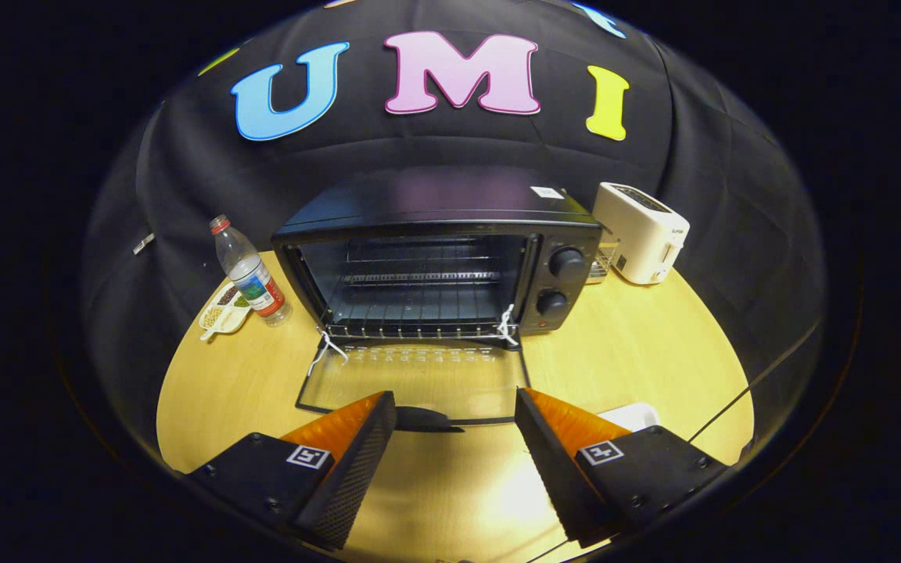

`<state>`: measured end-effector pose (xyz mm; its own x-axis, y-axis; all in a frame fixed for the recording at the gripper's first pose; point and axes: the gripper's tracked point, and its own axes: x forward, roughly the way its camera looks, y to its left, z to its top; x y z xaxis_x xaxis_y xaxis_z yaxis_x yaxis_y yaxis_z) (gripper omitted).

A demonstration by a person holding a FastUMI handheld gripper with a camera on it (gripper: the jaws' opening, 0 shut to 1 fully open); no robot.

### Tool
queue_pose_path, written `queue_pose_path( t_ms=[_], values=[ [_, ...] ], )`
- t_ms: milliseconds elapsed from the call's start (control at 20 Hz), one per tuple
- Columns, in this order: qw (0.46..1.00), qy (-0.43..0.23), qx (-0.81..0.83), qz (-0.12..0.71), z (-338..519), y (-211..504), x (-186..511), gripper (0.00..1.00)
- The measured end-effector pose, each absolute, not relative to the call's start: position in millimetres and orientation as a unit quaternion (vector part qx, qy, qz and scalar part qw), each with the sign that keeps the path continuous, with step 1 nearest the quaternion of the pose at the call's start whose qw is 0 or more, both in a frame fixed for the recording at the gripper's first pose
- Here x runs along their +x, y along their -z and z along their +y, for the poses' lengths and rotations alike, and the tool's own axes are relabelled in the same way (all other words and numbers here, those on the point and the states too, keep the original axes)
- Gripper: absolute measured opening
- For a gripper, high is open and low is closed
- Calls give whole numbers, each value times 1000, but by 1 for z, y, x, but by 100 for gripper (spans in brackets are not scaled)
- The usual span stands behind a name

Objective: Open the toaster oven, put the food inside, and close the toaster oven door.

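Observation:
A black toaster oven (450, 250) stands on the round wooden table (638, 352), with wire racks visible in its dark cavity. Its glass door (415, 379) lies folded down flat toward me, and the door's black handle (423, 420) sits between my fingertips. My gripper (457, 407) is open, its two orange-and-black fingers (353, 438) spread on either side of the handle without pressing it. A white plate edge (632, 414) peeks out just behind the right finger; I cannot see what is on it.
A water bottle with a red cap (251, 274) and a small tray of grains (224, 313) stand left of the oven. A white pop-up toaster (642, 231) sits at its right. A thin black cable (748, 387) crosses the table's right side.

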<state>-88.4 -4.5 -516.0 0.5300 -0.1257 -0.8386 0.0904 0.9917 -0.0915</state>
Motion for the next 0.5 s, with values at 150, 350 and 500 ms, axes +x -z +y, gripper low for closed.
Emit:
queue_pose_path(
  t_ms=[150, 350, 500],
  values=[
    [865, 80, -20, 495, -62, 504, -110, 97],
    [845, 107, -29, 523, -148, 502, -144, 97],
    [827, 105, -38, 550, -193, 507, -166, 91]
  ],
)
